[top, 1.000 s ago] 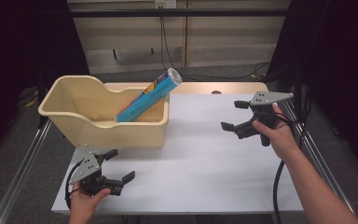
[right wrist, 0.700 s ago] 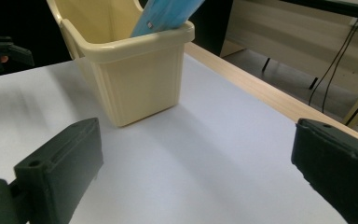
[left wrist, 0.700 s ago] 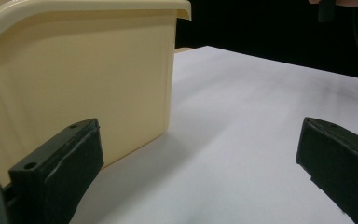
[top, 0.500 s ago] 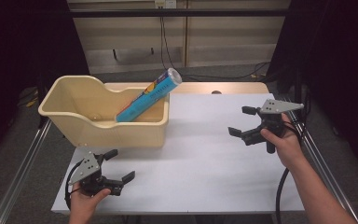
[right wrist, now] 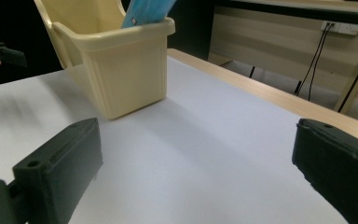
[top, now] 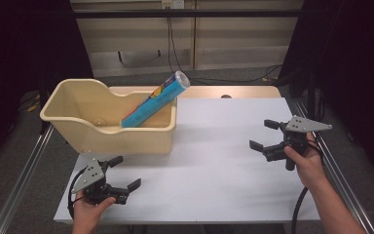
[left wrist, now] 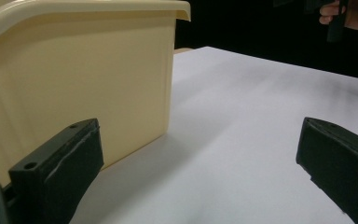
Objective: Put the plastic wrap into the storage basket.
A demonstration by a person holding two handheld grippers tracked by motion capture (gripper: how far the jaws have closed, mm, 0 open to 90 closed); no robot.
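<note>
A long blue cardboard tube with a silver cap and a coloured printed label (top: 155, 100) leans tilted in a cream-yellow plastic tub with a raised curved back wall (top: 126, 139), its lower end down inside and its capped end sticking out over the tub's rim. The tub stands on a white tabletop (top: 214, 165) with a pale wooden strip along its far edge.

The left gripper (top: 125, 172) is held low over the near left corner of the tabletop with its black jaws spread wide and nothing between them (its own view has bare white surface in the gap). The tub's side wall is just beyond and beside its left jaw.

The right gripper (top: 262, 135), in the person's right hand (top: 306, 163), is likewise wide open and empty. It points across the table, with the tub and tube well apart from it, ahead and to the left of its jaws.
</note>
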